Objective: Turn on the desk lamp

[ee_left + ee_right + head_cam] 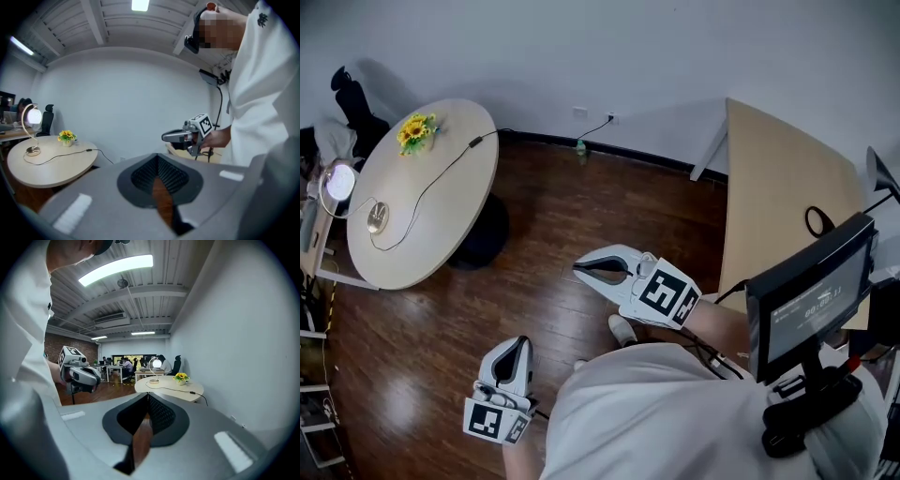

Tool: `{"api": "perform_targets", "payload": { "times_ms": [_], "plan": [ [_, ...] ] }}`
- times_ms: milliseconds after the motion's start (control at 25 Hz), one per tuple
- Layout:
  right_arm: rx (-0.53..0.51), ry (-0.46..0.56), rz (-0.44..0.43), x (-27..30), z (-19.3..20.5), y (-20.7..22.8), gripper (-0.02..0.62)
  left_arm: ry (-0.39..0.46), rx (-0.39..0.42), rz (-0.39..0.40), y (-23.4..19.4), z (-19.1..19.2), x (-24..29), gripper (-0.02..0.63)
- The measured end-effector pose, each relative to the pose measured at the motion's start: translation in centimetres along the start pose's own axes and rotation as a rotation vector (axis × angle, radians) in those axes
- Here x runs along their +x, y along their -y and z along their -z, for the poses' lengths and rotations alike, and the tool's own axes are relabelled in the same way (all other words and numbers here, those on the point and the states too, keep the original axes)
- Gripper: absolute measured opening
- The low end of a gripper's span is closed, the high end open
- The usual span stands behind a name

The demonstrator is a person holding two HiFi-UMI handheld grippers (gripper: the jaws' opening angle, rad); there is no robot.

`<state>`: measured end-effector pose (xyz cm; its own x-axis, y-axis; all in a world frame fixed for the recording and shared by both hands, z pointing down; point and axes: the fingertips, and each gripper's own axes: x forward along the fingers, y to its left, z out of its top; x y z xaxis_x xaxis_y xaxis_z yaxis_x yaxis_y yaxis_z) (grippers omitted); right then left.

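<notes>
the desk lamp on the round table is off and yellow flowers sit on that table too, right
No: the desk lamp is on, its round head glowing, as the left gripper view shows. It does stand on the round table, with the yellow flowers there too.

Desk lamp (341,184) is on: a round globe glowing white on a thin curved arm, over a small round metal base. It stands upright near the round table's (450,202) edge, with its cord (442,172) trailing across the tabletop.
</notes>
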<state>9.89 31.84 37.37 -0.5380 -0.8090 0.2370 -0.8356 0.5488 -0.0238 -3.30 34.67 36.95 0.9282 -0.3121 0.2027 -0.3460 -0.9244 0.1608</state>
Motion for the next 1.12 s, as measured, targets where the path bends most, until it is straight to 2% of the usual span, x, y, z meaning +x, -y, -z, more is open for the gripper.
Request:
{"api": "perform_targets", "payload": {
  "times_ms": [440, 840, 1120],
  "plan": [
    [-0.040, -0.016, 0.009, 0.2, -0.3, -4.8, 0.003, 0.012, -0.010, 0.023, 0.9, 1.7, -4.3, 0.017],
    [-0.043, -0.029, 0.007, 2.0, -0.3, -5.7, 0.003, 0.013, -0.015, 0.021, -0.7, 2.1, -5.7, 0.017],
    [-0.036, -0.035, 0.005, 1.5, 0.2, -4.6, 0.003, 0.004, -0.013, 0.019, -0.4, 2.0, -4.4, 0.017]
  ]
}}
